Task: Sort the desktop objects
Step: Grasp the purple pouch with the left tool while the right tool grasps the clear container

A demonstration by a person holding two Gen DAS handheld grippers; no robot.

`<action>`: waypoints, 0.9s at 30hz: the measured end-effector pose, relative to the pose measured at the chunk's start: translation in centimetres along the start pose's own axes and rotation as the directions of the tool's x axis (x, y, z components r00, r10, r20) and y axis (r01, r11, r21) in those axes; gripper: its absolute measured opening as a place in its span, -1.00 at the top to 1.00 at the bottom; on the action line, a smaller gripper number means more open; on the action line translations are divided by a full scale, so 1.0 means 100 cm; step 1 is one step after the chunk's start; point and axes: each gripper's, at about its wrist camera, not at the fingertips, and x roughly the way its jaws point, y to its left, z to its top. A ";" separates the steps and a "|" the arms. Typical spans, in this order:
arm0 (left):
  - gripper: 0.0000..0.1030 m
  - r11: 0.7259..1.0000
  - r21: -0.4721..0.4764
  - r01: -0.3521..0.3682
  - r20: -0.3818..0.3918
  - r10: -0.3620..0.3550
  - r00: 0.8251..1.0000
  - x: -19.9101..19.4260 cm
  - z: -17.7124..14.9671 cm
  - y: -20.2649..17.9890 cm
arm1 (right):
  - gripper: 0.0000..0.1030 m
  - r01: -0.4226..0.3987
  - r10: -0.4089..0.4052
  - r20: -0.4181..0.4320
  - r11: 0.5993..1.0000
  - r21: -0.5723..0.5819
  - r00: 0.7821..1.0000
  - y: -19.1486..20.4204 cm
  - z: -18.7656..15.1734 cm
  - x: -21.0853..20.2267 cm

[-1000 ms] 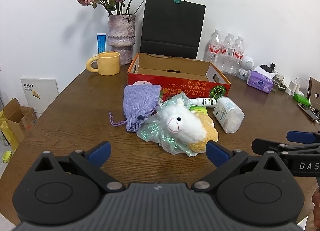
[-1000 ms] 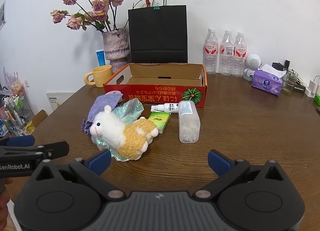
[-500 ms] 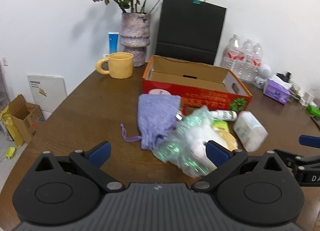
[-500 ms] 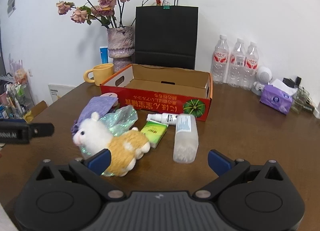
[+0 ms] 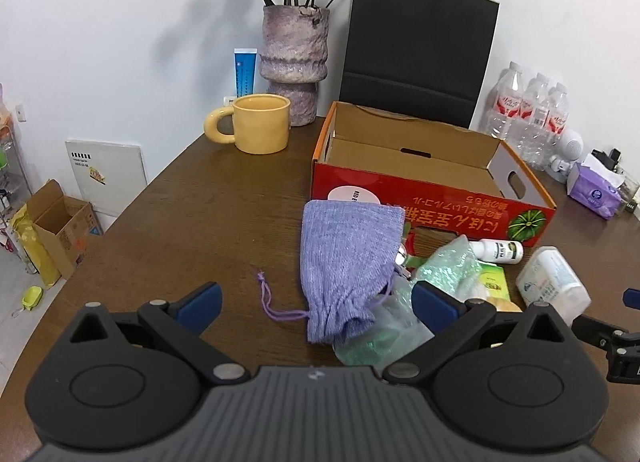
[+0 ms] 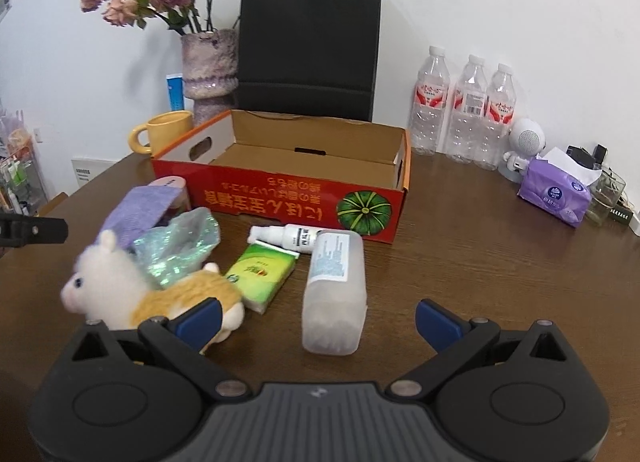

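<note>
An open red cardboard box (image 5: 432, 197) (image 6: 296, 197) stands empty mid-table. In front of it lie a purple knit pouch (image 5: 344, 266) (image 6: 140, 213), a shiny plastic bag (image 5: 440, 274) (image 6: 180, 250), a plush alpaca (image 6: 140, 294), a green packet (image 6: 262, 276), a small white bottle (image 6: 296, 238) and a clear plastic jar (image 6: 336, 290) (image 5: 552, 286). My left gripper (image 5: 316, 302) is open, just before the pouch's mouth. My right gripper (image 6: 316, 318) is open, with the jar's near end between its fingers.
A yellow mug (image 5: 260, 127), a flower vase (image 5: 294, 61) and a black paper bag (image 6: 308, 49) stand behind the box. Water bottles (image 6: 464, 105), a purple tissue pack (image 6: 554, 193) and a glass sit at the right. The table's left edge drops to floor boxes (image 5: 60, 229).
Both grippers have moved forward and lower toward the objects. The left one swung left from the alpaca to the pouch; the right one closed in on the jar.
</note>
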 end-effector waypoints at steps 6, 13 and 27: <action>-1.00 1.000 -0.011 -0.004 -0.058 0.003 0.998 0.034 0.006 0.000 | -1.00 0.006 -0.006 -0.030 1.000 0.012 1.000 -0.005 0.002 0.027; -1.00 1.000 -0.026 -0.006 -0.104 0.003 0.995 0.071 0.007 0.002 | -1.00 0.041 -0.041 0.000 0.999 0.015 0.999 -0.005 -0.002 0.050; -0.64 0.999 0.006 0.033 -0.108 -0.032 0.994 0.108 0.003 0.001 | -0.78 0.075 -0.075 0.018 0.997 0.002 0.997 -0.006 -0.011 0.080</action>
